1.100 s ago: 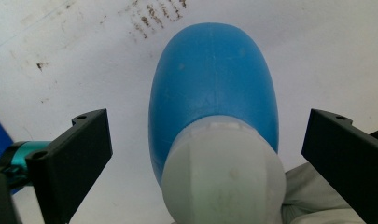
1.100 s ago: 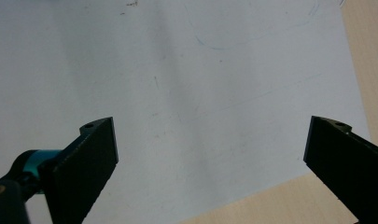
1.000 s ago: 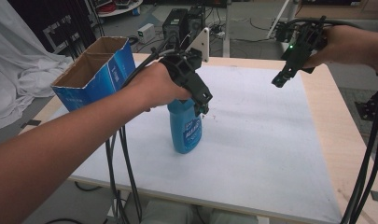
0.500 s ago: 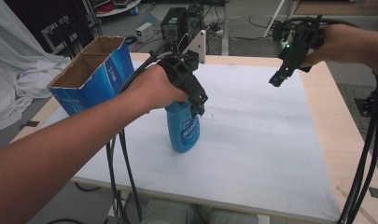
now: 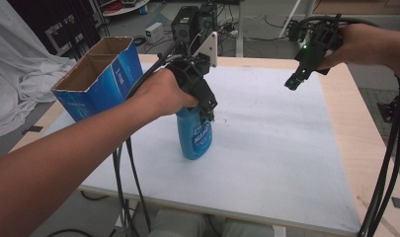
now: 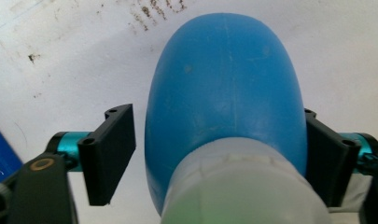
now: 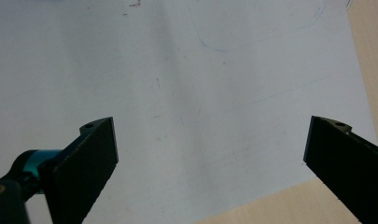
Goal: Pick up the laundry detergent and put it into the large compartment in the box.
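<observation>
Since the earlier frames, the left gripper (image 5: pixel 207 111) has kept its place over the bottle (image 5: pixel 194 136) while its jaws have just been closing, with the bottle between them. In the left gripper view, the jaw at 3 o'clock lies against the bottle (image 6: pixel 224 93); the jaw at 9 o'clock stands just beside it with a thin gap, so the pinch is not complete. The bottle is blue, stands upright near the centre of the white worktop (image 5: pixel 286 163), and carries a pale collar at its top. A blue carton (image 5: pixel 101 79), open at the top, stands at 10 o'clock from the bottle, near it but apart. The right gripper (image 5: pixel 292 83) hangs above the worktop at 2 o'clock from the bottle, well apart. Its jaws are spread wide with nothing between them, over bare worktop (image 7: pixel 200 93).
</observation>
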